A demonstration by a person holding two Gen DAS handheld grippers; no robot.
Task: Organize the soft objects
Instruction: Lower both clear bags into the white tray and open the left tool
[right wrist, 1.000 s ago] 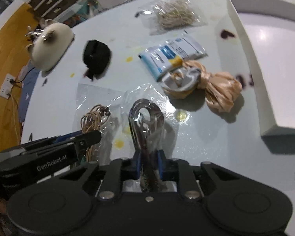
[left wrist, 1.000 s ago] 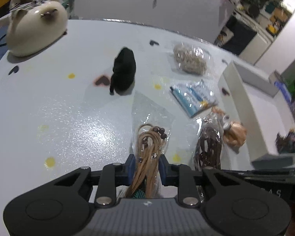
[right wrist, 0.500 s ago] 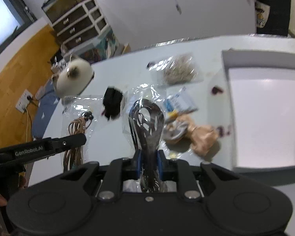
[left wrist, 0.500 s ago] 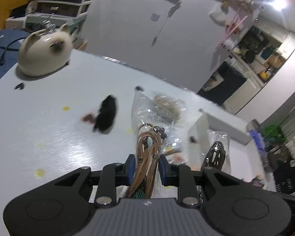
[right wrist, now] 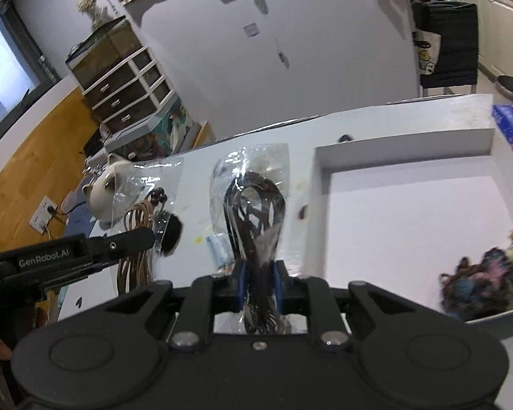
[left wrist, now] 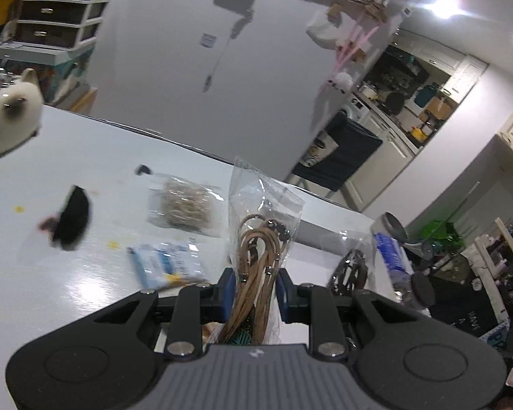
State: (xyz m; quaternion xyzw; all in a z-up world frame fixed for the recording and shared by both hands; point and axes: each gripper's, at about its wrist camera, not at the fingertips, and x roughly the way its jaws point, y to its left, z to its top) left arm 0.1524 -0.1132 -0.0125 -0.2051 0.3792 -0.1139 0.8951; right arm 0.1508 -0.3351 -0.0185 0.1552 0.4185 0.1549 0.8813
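Note:
My left gripper [left wrist: 253, 288] is shut on a clear bag of tan cords [left wrist: 256, 256] and holds it upright above the white table [left wrist: 68, 266]. My right gripper [right wrist: 258, 282] is shut on a clear bag of dark cords [right wrist: 253, 212], lifted beside the white tray [right wrist: 410, 218]. The left gripper and its tan bag also show in the right wrist view [right wrist: 136, 225]. The dark bag shows at the right of the left wrist view [left wrist: 350, 270].
On the table lie a black soft item [left wrist: 73, 217], a bag of pale strands [left wrist: 184, 205] and a blue-white packet [left wrist: 166, 261]. A cream cat figure [left wrist: 7, 123] stands at the far left. A dark multicoloured bundle [right wrist: 478, 276] lies in the tray.
Both grippers have lifted their bags off the table and tilted upward. The view has swung right toward the tray.

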